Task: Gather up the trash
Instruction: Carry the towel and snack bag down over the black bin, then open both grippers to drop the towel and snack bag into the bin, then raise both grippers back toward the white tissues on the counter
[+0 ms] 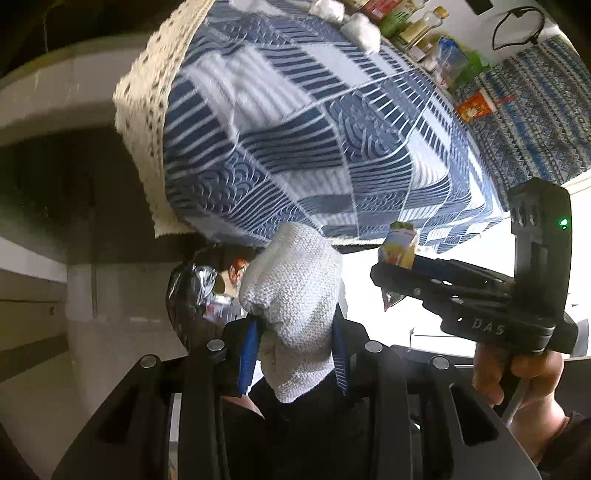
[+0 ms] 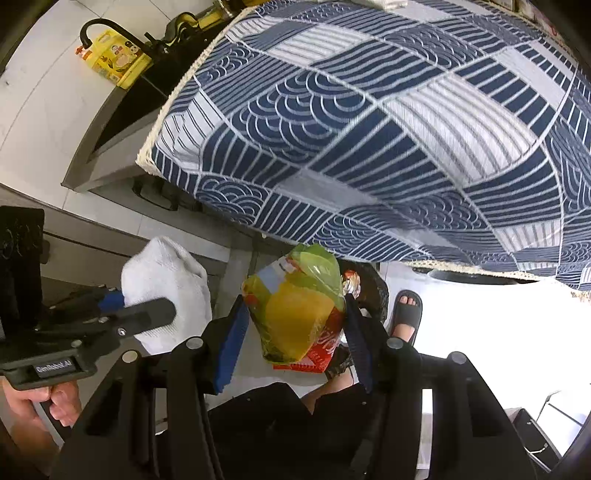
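Observation:
My left gripper (image 1: 293, 339) is shut on a crumpled white paper towel (image 1: 295, 291), held in the air below the table edge. It also shows in the right wrist view (image 2: 166, 284). My right gripper (image 2: 295, 332) is shut on a yellow-green snack wrapper (image 2: 295, 306); the wrapper also shows in the left wrist view (image 1: 400, 249). A bin lined with a black bag (image 1: 192, 291) holds some trash just beyond the towel; part of the bin (image 2: 365, 291) peeks out behind the wrapper.
A table under a blue and white patterned cloth (image 2: 369, 129) fills the upper view. White paper balls (image 1: 360, 26) and bottles (image 1: 424, 26) sit at its far edge. A yellow box (image 2: 114, 62) stands on the left counter. A sandalled foot (image 2: 406, 314) is on the floor.

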The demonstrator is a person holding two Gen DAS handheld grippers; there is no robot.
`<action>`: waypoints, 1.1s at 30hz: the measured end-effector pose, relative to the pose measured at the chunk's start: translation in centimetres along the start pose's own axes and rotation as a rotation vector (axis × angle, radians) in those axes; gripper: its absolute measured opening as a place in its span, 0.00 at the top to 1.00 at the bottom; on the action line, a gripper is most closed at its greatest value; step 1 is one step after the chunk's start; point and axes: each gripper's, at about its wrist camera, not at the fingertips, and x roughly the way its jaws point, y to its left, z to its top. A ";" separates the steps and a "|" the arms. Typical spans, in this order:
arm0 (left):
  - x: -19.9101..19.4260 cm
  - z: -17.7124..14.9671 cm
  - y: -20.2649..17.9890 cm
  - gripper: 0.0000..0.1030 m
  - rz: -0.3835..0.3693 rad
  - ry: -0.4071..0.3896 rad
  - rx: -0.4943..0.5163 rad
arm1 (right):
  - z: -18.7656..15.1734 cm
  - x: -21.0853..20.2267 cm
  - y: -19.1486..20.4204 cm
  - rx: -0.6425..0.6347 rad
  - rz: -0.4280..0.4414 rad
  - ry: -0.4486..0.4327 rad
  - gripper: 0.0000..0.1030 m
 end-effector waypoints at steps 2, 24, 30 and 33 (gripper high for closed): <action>0.5 -0.3 0.4 0.69 0.001 0.014 -0.011 | -0.1 0.3 0.0 0.000 0.002 0.008 0.50; 3.7 -0.5 2.4 0.47 0.034 0.100 -0.091 | 0.5 1.4 -1.5 0.067 0.039 0.036 0.36; 3.0 0.0 2.3 0.47 0.034 0.081 -0.089 | 0.6 0.7 -1.7 0.072 0.030 0.020 0.36; 2.5 0.2 1.9 0.47 0.031 0.069 -0.077 | 0.6 0.2 -1.8 0.073 0.027 0.009 0.36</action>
